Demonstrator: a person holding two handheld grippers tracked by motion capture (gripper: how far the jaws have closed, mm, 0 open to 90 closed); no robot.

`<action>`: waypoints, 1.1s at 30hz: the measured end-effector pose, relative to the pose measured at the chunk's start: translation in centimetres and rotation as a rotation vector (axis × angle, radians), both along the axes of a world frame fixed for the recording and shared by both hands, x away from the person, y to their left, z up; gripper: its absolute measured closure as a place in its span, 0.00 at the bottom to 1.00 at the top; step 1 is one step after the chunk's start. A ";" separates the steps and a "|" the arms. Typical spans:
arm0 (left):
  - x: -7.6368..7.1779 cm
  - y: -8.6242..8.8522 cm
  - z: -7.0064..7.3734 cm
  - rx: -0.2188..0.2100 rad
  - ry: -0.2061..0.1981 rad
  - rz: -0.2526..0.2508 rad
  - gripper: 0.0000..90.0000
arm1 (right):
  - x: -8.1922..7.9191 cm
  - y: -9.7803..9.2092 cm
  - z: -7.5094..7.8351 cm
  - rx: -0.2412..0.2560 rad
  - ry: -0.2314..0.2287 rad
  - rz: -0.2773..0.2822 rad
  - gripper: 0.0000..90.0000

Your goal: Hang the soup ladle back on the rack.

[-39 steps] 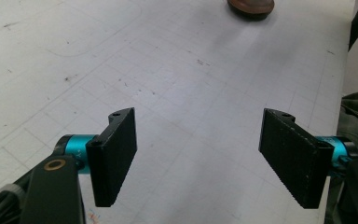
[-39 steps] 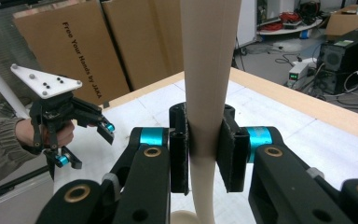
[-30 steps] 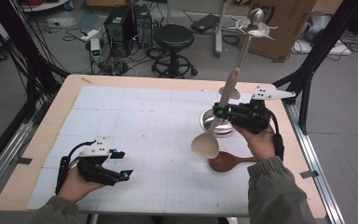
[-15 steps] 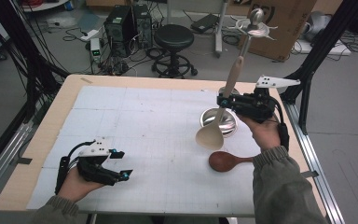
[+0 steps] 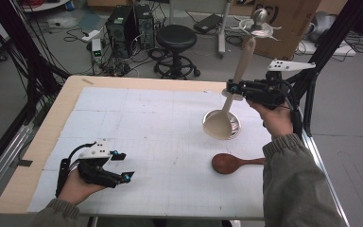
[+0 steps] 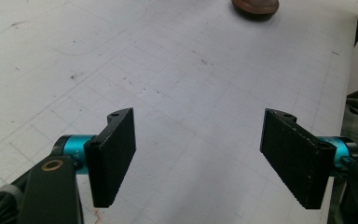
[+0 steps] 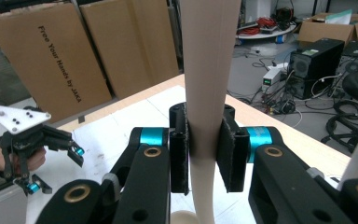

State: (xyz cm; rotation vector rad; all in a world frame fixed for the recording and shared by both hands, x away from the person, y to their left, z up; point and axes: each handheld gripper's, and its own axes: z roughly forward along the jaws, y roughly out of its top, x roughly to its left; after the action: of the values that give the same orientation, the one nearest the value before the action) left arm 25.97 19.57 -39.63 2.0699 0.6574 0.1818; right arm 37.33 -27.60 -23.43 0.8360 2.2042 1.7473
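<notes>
A pale wooden spoon point(image 5: 216, 126) stands nearly upright at the right of the table, its bowl down inside a shallow metal bowl point(image 5: 237, 124). My right gripper point(image 5: 231, 89) is shut on the spoon's handle point(image 7: 209, 56), about midway up. A dark brown spoon point(image 5: 229, 163) lies flat on the white mat, nearer than the metal bowl; its bowl end point(image 6: 255, 4) sits beyond my left jaws. My left gripper point(image 5: 125, 165) rests at the front left with its jaws wide open point(image 6: 200, 158) and nothing between them. The right gripper view looks across the table at that same left gripper point(image 7: 55, 170).
The white gridded mat point(image 5: 137, 123) covers a wooden table point(image 5: 52, 118). Beyond the far edge stand a black stool point(image 5: 176, 40), computer towers point(image 5: 132, 21) and cardboard boxes point(image 7: 51, 56). Black frame posts point(image 5: 333, 33) rise at the right.
My right gripper has carried the pale spoon away from me and slightly right, so its bowl end is now in the metal bowl. The left gripper and brown spoon have not moved.
</notes>
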 end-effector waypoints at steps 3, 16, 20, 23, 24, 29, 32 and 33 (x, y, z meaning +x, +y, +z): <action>0.0 0.0 0.0 0.003 0.000 0.000 0.30 | 0.4 -0.1 0.0 0.004 0.007 -0.004 0.85; -0.1 0.1 0.0 0.002 -0.001 -0.002 0.30 | 1.2 -0.3 -0.4 0.000 0.015 -0.020 0.85; -0.1 0.0 0.0 0.007 0.001 -0.006 0.30 | 1.3 -0.4 -0.4 -0.001 0.013 -0.025 0.85; -0.1 0.0 0.0 0.009 0.002 -0.004 0.30 | 1.5 -0.6 -0.4 -0.002 0.018 -0.036 0.84; -0.1 0.0 0.0 0.008 0.002 -0.004 0.30 | 1.6 -0.7 -0.4 -0.001 0.015 -0.039 0.84; -0.1 0.0 -0.1 0.010 0.003 -0.006 0.30 | 2.1 -1.0 -0.3 0.004 0.022 -0.058 0.84; -0.1 0.0 -0.1 0.009 0.004 -0.005 0.30 | 2.3 -1.1 -0.4 0.015 0.026 -0.066 0.83; -0.1 0.0 -0.1 0.009 0.004 -0.005 0.30 | 2.3 -1.2 -0.4 0.013 0.022 -0.072 0.83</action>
State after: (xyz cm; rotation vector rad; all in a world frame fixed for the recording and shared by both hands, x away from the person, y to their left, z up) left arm 25.91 19.61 -39.75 2.0808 0.6555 0.1778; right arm 39.67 -28.77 -23.88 0.9305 2.1507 1.7288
